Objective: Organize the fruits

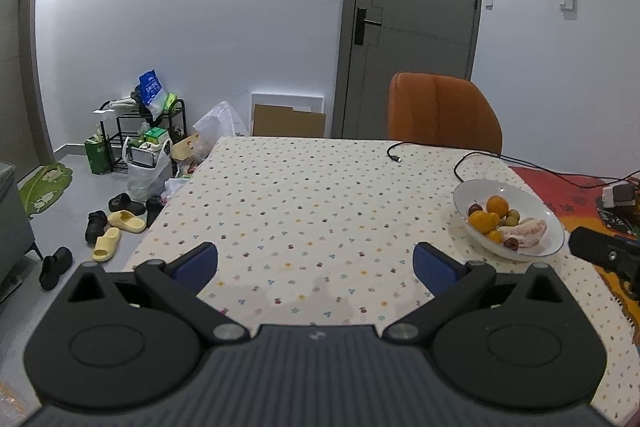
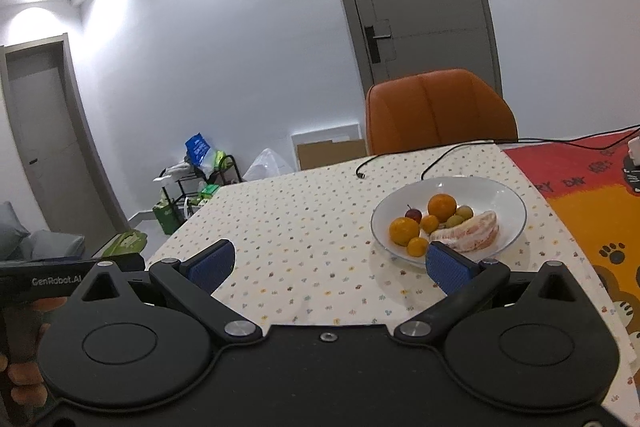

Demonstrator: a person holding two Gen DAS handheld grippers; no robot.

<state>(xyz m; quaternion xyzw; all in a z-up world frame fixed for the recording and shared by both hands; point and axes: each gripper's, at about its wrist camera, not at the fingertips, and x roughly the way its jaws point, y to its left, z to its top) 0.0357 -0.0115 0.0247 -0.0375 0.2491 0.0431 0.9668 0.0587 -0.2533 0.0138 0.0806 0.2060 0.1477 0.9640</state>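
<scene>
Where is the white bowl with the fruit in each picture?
Left wrist view: the white bowl sits at the right edge of the dotted tablecloth, beyond the right tong's tip.
Right wrist view: the white bowl sits right of centre, just past the right blue tong pad.
Shared landmark: the orange chair stands behind the table in both views.

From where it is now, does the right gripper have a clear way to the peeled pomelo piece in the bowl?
Probably yes. The right gripper is open, and the pomelo piece lies uncovered on the near side of the bowl, just beyond its right finger, with only the low rim between.
</scene>
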